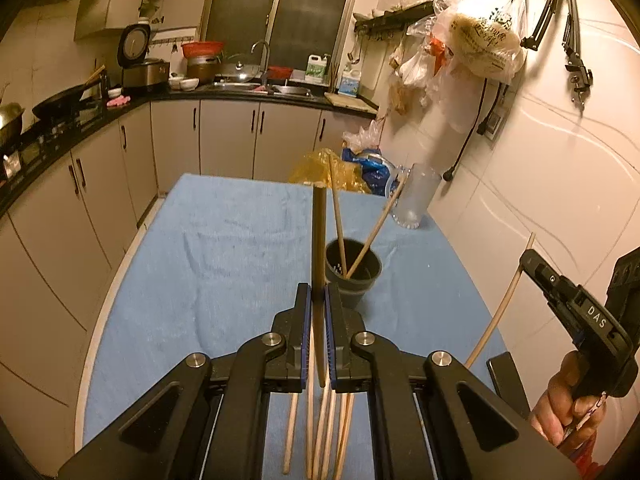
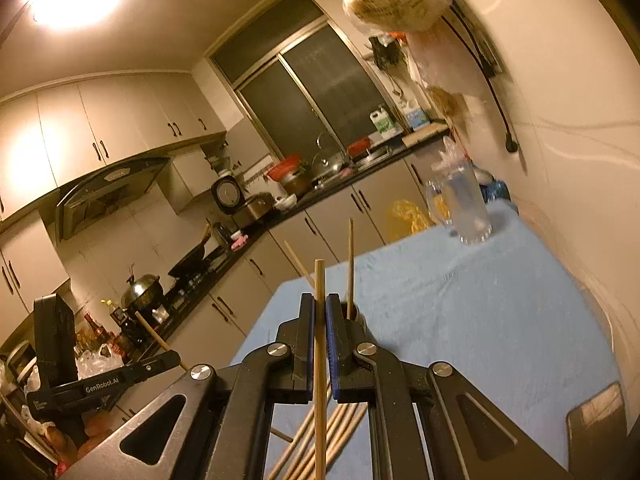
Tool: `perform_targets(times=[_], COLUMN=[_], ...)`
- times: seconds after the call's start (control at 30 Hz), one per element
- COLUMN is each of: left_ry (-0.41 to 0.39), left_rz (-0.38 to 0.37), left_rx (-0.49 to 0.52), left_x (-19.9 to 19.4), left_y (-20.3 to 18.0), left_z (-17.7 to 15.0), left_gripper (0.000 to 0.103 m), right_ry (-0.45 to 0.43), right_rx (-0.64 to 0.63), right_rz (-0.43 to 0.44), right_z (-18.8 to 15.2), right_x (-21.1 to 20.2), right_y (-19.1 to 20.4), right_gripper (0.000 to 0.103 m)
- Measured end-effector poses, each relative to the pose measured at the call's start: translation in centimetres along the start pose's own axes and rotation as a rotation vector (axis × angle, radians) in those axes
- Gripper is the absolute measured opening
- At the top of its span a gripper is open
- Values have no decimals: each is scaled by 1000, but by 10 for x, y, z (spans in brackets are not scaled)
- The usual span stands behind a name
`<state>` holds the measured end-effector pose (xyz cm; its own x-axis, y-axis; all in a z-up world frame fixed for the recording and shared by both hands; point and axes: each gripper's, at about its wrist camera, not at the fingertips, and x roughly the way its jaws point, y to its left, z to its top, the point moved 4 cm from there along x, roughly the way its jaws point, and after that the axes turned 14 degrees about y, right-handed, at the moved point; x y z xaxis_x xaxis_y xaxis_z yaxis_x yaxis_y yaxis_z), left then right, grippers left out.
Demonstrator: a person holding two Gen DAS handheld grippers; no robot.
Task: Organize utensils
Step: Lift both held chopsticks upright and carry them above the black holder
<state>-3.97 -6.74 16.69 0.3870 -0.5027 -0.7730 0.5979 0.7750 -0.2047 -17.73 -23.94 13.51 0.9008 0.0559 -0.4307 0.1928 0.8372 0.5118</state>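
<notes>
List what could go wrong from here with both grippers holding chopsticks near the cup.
The cup is narrow and already holds two leaning chopsticks; a new stick could knock them or tip it. The left gripper and right gripper each pinch one chopstick far down its length, so it may pivot or slip.

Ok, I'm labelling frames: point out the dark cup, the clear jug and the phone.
dark cup (image 1: pixel 362 280), left wrist view, front wall below the rim
clear jug (image 1: pixel 416 196), left wrist view, middle of its body
phone (image 2: pixel 596 428), right wrist view, centre of its screen

Bare blue cloth (image 1: pixel 200 264) left (cup (image 1: pixel 352 276) centre)
</notes>
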Motion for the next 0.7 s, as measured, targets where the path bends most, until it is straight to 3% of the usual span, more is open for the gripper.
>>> perform_targets(times=[0.47, 0.7], left_ry=[-68, -78], left_rz=[-44, -76], left_rx=[23, -1], left_x=[-14, 2], left_y=[-11, -11], left_z=[81, 119], left_gripper=[6, 6], right_ry=[-120, -153], right_rx=[-30, -9], right_rz=[-57, -94], right_z=[77, 107], right_x=[11, 35], right_y=[15, 14], right_gripper=[6, 6])
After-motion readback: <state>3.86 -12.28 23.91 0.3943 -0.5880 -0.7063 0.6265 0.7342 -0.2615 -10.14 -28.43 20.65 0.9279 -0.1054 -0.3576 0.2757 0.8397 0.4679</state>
